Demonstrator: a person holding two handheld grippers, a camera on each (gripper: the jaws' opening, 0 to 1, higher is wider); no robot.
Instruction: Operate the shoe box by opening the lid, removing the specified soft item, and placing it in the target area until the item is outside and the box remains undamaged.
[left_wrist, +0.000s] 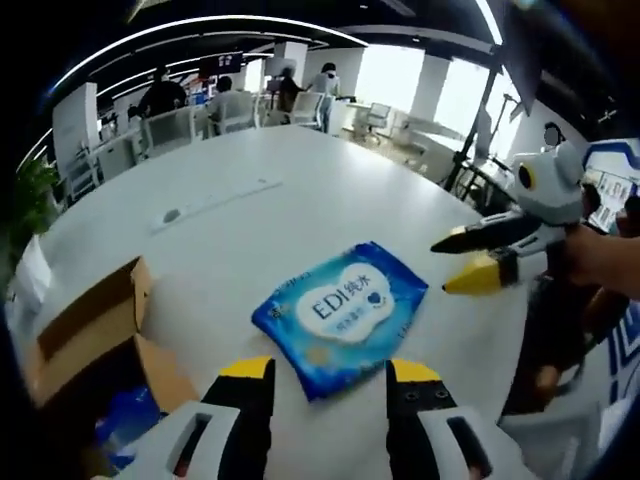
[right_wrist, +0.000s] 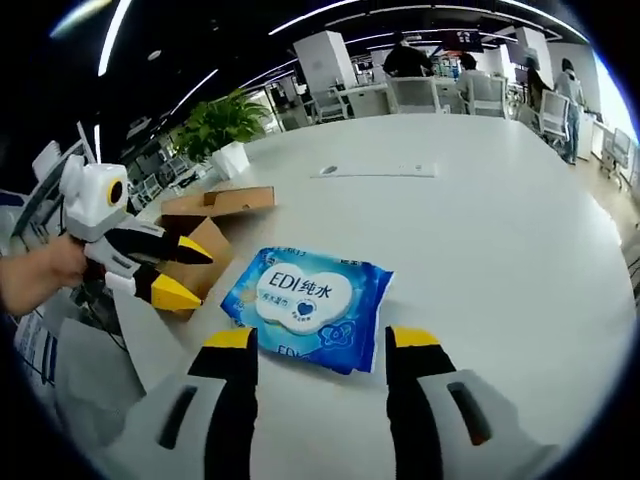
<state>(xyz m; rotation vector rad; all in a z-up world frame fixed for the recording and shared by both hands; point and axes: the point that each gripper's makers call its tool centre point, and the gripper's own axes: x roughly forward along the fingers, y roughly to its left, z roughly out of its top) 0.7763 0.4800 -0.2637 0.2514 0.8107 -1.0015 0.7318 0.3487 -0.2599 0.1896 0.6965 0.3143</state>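
1. Here the cardboard shoe box (left_wrist: 95, 335) sits open near the desk (left_wrist: 300, 190) edge, something blue, perhaps packaging, inside.
2. Blue wipes pack (left_wrist: 341, 313) lies on the desk, outside the box.
3. Left tongs (left_wrist: 328, 372) and right tongs (right_wrist: 320, 340) both gape, empty.

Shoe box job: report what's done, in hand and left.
Done: the box stands open, flaps up, and the blue wipes pack lies flat on the white table beside it. In hand: nothing; left gripper and right gripper are open, empty. Left: apparently nothing.

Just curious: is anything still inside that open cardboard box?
Something blue shows inside the cardboard box; its flaps and walls hide the rest. The blue wipes pack lies outside on the table.
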